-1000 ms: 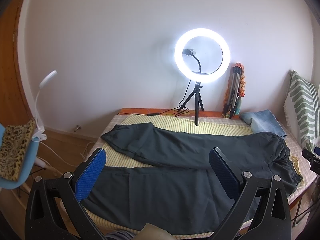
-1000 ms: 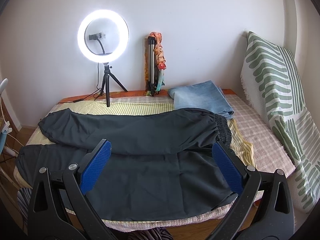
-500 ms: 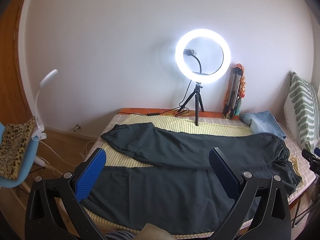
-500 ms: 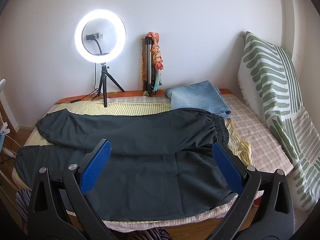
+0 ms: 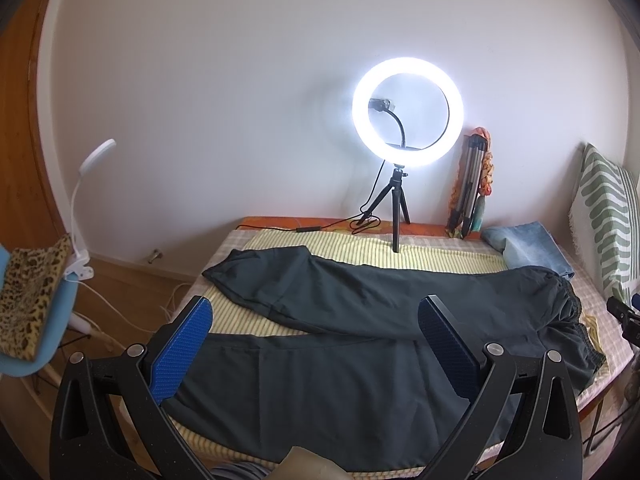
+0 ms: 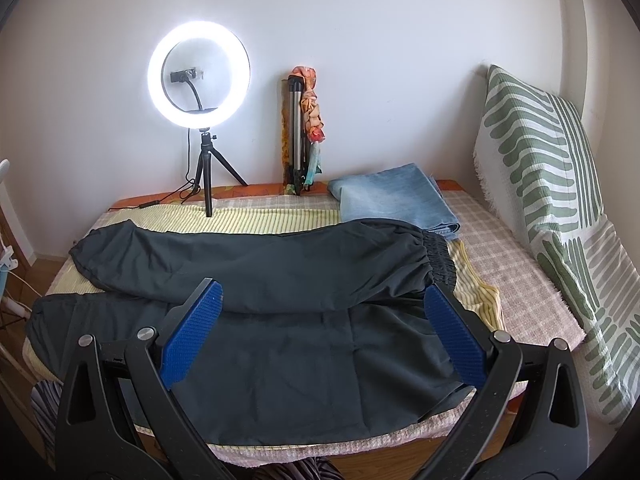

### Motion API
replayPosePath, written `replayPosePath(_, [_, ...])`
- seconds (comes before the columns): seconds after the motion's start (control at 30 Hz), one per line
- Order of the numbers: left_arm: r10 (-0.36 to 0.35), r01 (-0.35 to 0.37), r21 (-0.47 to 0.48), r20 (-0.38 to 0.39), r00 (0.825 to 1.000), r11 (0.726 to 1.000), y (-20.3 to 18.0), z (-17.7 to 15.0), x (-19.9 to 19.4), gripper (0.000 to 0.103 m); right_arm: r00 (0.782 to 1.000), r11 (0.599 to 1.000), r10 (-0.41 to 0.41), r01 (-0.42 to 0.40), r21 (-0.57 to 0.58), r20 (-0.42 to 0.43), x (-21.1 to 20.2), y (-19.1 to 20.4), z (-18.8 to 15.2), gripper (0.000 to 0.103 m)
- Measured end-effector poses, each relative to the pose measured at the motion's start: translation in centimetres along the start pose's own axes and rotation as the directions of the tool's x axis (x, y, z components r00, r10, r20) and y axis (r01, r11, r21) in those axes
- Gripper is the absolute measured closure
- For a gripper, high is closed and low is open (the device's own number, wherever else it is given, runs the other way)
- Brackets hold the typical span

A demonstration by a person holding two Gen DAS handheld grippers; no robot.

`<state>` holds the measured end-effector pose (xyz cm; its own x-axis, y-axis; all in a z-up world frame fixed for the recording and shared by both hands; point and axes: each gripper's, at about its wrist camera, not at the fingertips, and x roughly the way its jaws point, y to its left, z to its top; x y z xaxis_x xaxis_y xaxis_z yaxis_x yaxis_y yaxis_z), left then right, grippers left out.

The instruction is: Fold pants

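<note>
Dark pants [image 6: 256,292] lie flat, legs spread, in front of the ring light [image 6: 199,74]. Left tongs [image 5: 316,344] and right tongs [image 6: 324,320] hover above, spread wide, holding nothing. Folding not begun, I judge; next calls for pinching one leg's edge.

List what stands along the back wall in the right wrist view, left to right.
Ring light on its tripod → folded tripod with a scarf draped on it → folded blue denim → green-striped cushion.

Matt dark cloth pants [image 6: 280,280] lie on a woven, ribbed bedcover [image 6: 260,216].
</note>
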<state>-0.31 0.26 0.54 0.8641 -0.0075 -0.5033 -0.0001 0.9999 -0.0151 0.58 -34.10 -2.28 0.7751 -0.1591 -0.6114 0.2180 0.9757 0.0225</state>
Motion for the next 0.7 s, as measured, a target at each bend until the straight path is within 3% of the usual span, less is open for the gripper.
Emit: replayPosePath(0.7, [0.022,-0.022,0.001,-0.021,1.000,1.000,0.5,0.1,2.2,0.001,1.000,1.000,0.013,-0.013,-0.018,-0.005,2.0,0.9,1.1,0.000])
